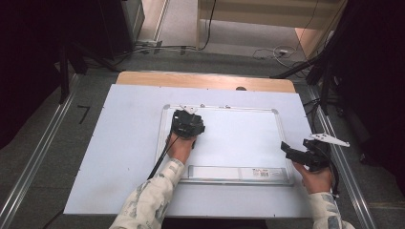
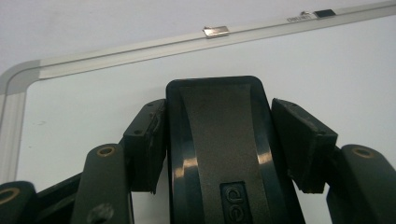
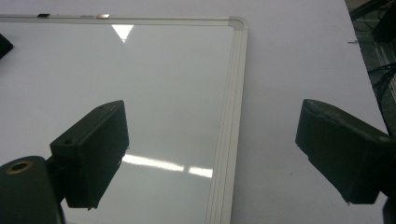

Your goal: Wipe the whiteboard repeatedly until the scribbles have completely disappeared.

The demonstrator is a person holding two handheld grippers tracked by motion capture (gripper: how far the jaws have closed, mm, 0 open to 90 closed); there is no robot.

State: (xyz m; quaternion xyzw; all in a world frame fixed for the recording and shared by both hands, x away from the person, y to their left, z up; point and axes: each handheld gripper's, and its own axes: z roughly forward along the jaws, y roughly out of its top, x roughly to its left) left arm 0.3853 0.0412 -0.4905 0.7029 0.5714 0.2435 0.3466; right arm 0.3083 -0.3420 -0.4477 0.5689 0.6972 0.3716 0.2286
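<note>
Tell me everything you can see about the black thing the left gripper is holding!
It is a whiteboard eraser: a black, rounded-corner block that looks like plastic, with a matte curved band down its top and raised letters near the bottom. The left gripper squeezes it from both sides, one pad on each long edge. It sits over the whiteboard, near the top left corner of the silver frame. In the high view the gripper covers it.

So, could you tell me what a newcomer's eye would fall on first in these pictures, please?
First, the whiteboard lying flat in the middle of the table, its surface wiped bare. Next, the left tongs, near the board's upper left corner, shut on a black eraser. The right tongs hang open over the board's right edge.
</note>
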